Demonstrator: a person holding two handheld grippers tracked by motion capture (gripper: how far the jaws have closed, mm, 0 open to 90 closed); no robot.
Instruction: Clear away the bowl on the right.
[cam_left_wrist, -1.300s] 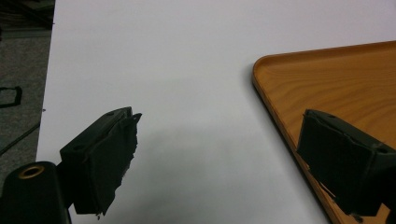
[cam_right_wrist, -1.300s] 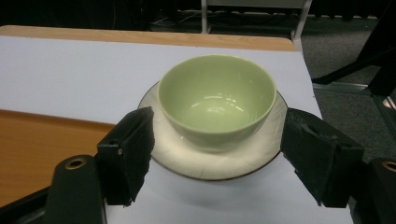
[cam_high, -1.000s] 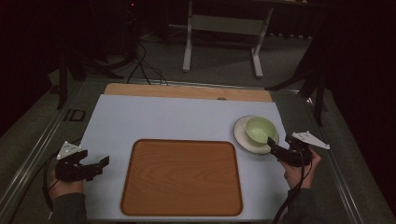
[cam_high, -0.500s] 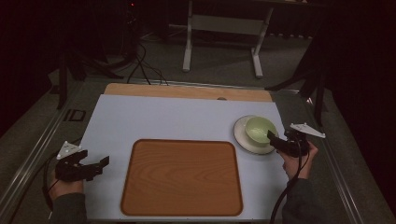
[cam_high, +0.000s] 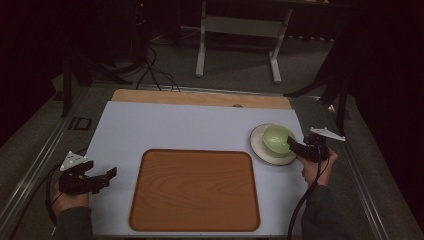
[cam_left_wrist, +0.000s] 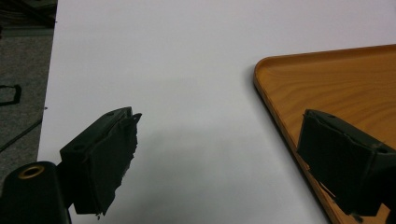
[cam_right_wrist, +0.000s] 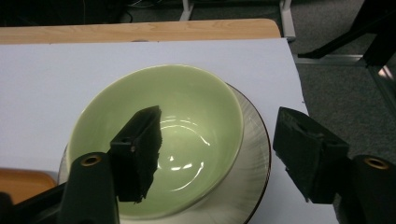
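Over at the far right of the white surface (cam_high: 190, 127) a pale green bowl (cam_high: 277, 138) sits on a cream plate (cam_high: 260, 148), just beside the right edge of the wooden tray (cam_high: 195, 190). The right hand-held gripper (cam_high: 291, 144) is right up at the bowl's near rim. In the right gripper view the bowl (cam_right_wrist: 187, 121) lies straight ahead between the jaws: one jaw reaches over the inside of the bowl, the other stands outside it above the plate (cam_right_wrist: 254, 154), so the bowl's wall is between them. The jaws have just been closing in, yet there is a clear gap and neither pad presses on the rim; the right hand-held gripper (cam_right_wrist: 217, 154) is apart, holding nothing.

The left hand-held gripper (cam_high: 107, 176) hangs low at the front left of the surface, just off the tray's left edge, well apart from the bowl. In the left gripper view its jaws stand wide, with bare surface (cam_left_wrist: 187, 70) between them and the tray's corner (cam_left_wrist: 327, 88) near one jaw.
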